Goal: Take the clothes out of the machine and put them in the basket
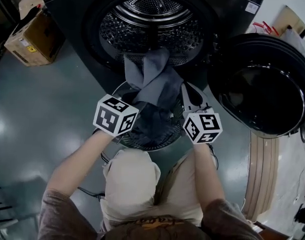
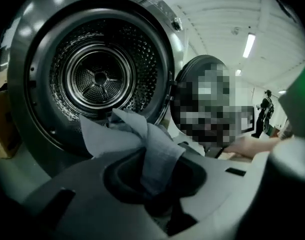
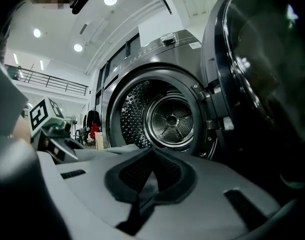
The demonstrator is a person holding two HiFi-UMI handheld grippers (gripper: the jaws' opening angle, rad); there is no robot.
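Observation:
A grey cloth (image 1: 155, 79) hangs from the lip of the open drum (image 1: 152, 29) down over the round mesh basket (image 1: 165, 140) on the floor. My left gripper (image 1: 133, 95) is at the cloth's left side. In the left gripper view the left gripper (image 2: 155, 176) is shut on a bunched fold of the cloth (image 2: 142, 139), in front of the drum (image 2: 97, 76). My right gripper (image 1: 188, 91) sits at the cloth's right edge. In the right gripper view the right gripper's (image 3: 151, 176) pads meet, with a thin grey strip between them.
The machine's round door (image 1: 262, 89) stands swung open to the right, close beside my right gripper. A cardboard box (image 1: 34, 36) stands on the grey floor at the left. The person's knees are just behind the basket. More dark clothes lie in the basket.

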